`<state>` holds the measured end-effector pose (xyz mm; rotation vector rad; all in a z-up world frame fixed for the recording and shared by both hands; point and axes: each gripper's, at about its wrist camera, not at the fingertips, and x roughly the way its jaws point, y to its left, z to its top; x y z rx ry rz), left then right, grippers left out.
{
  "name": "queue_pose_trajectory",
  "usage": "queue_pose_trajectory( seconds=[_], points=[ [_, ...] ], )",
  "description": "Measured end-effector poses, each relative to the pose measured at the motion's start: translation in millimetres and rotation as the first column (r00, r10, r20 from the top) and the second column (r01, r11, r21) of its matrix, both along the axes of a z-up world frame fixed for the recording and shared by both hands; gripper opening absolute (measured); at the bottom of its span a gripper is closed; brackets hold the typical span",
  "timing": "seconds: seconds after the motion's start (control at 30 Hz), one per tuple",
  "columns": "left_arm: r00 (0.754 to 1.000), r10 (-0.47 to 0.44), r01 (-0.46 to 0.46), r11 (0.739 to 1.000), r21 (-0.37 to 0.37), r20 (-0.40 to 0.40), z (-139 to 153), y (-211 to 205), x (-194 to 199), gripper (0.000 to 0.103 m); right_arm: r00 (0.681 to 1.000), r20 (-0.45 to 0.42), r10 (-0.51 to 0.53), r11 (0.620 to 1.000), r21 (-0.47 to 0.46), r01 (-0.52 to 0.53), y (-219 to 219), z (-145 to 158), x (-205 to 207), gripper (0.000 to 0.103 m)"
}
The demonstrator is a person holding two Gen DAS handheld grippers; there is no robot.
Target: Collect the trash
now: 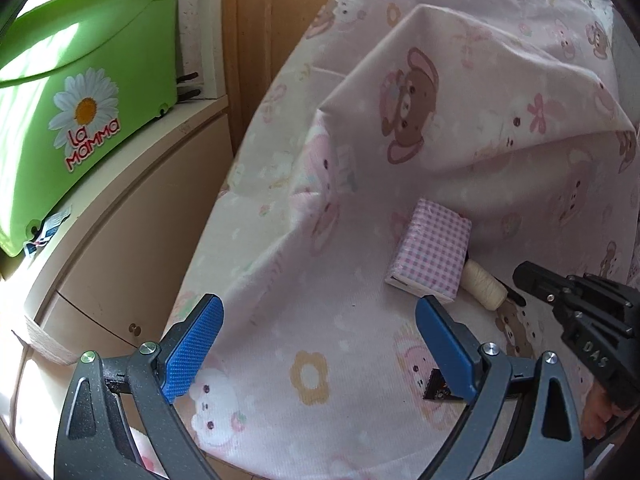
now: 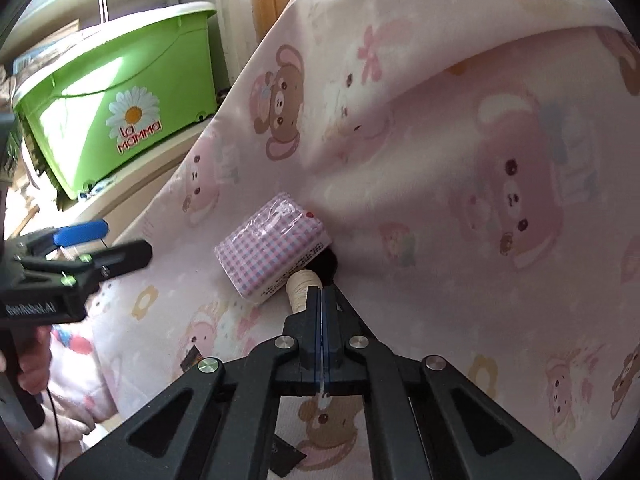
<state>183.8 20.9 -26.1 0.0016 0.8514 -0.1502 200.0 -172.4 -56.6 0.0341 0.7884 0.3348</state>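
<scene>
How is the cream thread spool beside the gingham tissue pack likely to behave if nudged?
The thread spool lies on its side, so it would probably roll. It looks small, likely light. The tissue pack touching it may block rolling that way, and the soft bedsheet should slow it.

Bright daylight patches the green bin [image 1: 80, 80] (upper left); fisheye edges curve, darken, slightly blur.

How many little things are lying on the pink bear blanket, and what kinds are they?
Checked tissue pack: 1
Cream thread spool: 1
Small black scraps: 2, one near the left gripper and one under the right gripper
Total: 4 things on the blanket
</scene>
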Motion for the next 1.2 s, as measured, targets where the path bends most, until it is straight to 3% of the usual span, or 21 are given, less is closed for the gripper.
queue_pose_trajectory(
  seconds=[0.07, 0.23, 0.3, 0.37, 0.5, 0.6, 0.8, 0.93, 1.07, 1.2],
  points=[
    [1.000, -0.031, 0.031, 0.999, 0.017, -0.007, -3.9, -13.4, 5.7, 0.096, 1.000, -0.005, 0.005, 0.999, 0.032, -0.005, -7.6, 3.6, -3.8, 0.001],
    [0.998, -0.044, 0.041, 0.997, 0.068, 0.040, -1.4, -28.9, 5.4, 0.096, 0.999, 0.007, 0.045, 0.994, -0.099, -0.045, 3.4, -4.9, -8.5, 0.005],
    [0.998, -0.040, 0.036, 0.996, 0.085, 0.044, -2.7, -29.1, 2.7, 0.096, 0.997, -0.029, 0.071, 0.994, -0.082, -0.074, 9.4, -10.4, -4.6, 0.018],
    [0.999, -0.028, 0.024, 0.995, 0.097, 0.042, -4.9, -26.8, 1.2, 0.096, 0.997, 0.002, 0.080, 0.991, -0.106, -0.080, 15.4, -10.7, -5.4, 0.051],
    [0.999, 0.006, -0.009, 0.997, 0.079, 0.034, -6.2, -14.4, 1.2, 0.096, 0.996, 0.003, 0.087, 0.981, -0.172, -0.085, 26.3, -16.9, -2.7, 0.049],
    [0.999, 0.020, -0.024, 0.996, 0.087, 0.043, -5.8, -7.8, 0.1, 0.096, 0.998, -0.041, 0.044, 0.981, -0.187, -0.051, 28.8, -23.8, 6.2, 0.026],
    [0.999, -0.011, 0.010, 0.999, 0.037, 0.039, -3.0, -11.1, 1.7, 0.096, 0.999, -0.044, 0.003, 0.999, -0.033, -0.004, 9.5, -9.4, 6.8, 0.024],
    [0.999, -0.006, 0.004, 0.998, 0.058, 0.041, -4.9, -18.7, 8.1, 0.096, 0.999, -0.024, -0.042, 0.999, 0.016, 0.042, -9.3, 9.7, -6.1, 0.024],
    [0.991, -0.137, 0.137, 0.991, -0.008, 0.006, -3.0, -39.9, 23.3, 0.096, 0.996, 0.015, -0.085, 0.996, -0.008, 0.085, -25.8, 22.5, -20.3, 0.024],
    [0.969, -0.249, 0.247, 0.964, 0.103, 0.009, -9.0, -70.2, 34.0, 0.096, 0.990, 0.013, -0.144, 0.990, -0.007, 0.144, -40.1, 22.4, -20.2, 0.024]
  ],
)
